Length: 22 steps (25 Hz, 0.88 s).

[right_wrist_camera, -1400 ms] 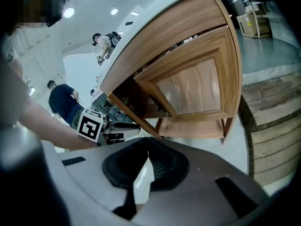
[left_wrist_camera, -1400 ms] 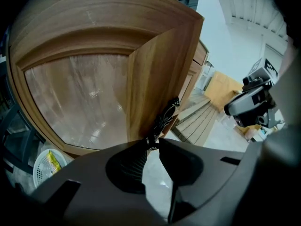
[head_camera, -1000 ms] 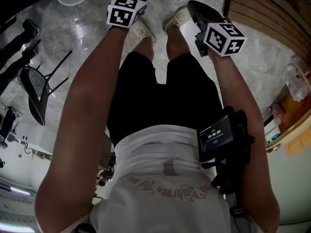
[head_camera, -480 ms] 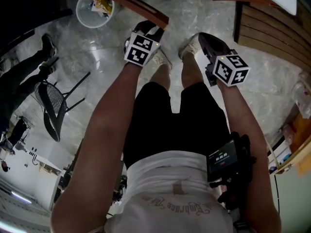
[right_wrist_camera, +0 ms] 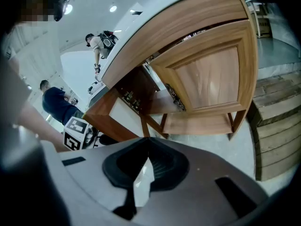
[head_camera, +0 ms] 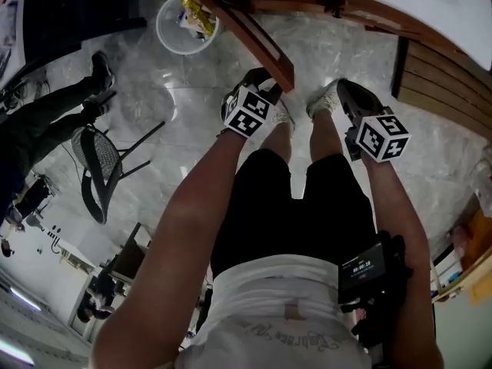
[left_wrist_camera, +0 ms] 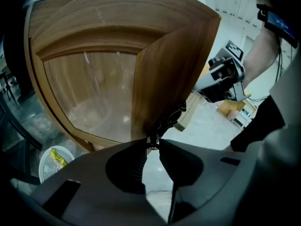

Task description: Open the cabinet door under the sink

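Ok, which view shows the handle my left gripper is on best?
Left gripper view: the dark ornate handle runs along the open door's edge, its lower end between the left gripper's jaws. Head view hides it behind the gripper; right gripper view shows only the door.

I see a door (left_wrist_camera: 89,93) of smooth, glossy varnished wood, its handle (left_wrist_camera: 170,118) perhaps dark metal; the floor (head_camera: 154,91) looks polished stone.

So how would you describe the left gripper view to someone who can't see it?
The left tool pinches a dark ornate handle at the edge of a wooden cabinet door that fills most of the picture. A white basket sits on the floor at lower left.
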Motion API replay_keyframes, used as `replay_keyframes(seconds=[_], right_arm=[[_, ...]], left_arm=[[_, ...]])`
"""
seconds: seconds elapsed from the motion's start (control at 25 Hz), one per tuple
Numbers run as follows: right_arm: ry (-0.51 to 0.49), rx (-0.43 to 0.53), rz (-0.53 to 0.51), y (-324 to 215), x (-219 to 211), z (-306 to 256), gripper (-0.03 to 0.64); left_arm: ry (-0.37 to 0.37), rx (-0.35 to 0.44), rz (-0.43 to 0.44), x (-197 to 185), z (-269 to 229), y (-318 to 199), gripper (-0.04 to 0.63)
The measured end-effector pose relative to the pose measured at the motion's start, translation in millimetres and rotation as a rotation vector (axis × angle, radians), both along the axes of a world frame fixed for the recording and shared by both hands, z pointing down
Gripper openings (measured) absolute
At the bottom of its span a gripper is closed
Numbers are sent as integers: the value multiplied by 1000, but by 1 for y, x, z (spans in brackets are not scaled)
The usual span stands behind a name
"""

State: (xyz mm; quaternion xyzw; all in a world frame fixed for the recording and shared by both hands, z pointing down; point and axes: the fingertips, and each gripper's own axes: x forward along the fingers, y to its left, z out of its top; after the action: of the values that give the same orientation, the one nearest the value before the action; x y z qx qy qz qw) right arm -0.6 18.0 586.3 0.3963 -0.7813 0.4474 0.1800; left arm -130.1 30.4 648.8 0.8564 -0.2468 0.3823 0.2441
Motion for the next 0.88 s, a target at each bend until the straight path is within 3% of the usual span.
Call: replay_keyframes(seconds=[0.68,0.88], right_arm=[[18,11,-79,2,-62,9,14],[28,18,-85,7,-67,4,14]], left_arm=[[-170,80,347,-101,10,37,89],[-206,96,399,-124,10,40,89]])
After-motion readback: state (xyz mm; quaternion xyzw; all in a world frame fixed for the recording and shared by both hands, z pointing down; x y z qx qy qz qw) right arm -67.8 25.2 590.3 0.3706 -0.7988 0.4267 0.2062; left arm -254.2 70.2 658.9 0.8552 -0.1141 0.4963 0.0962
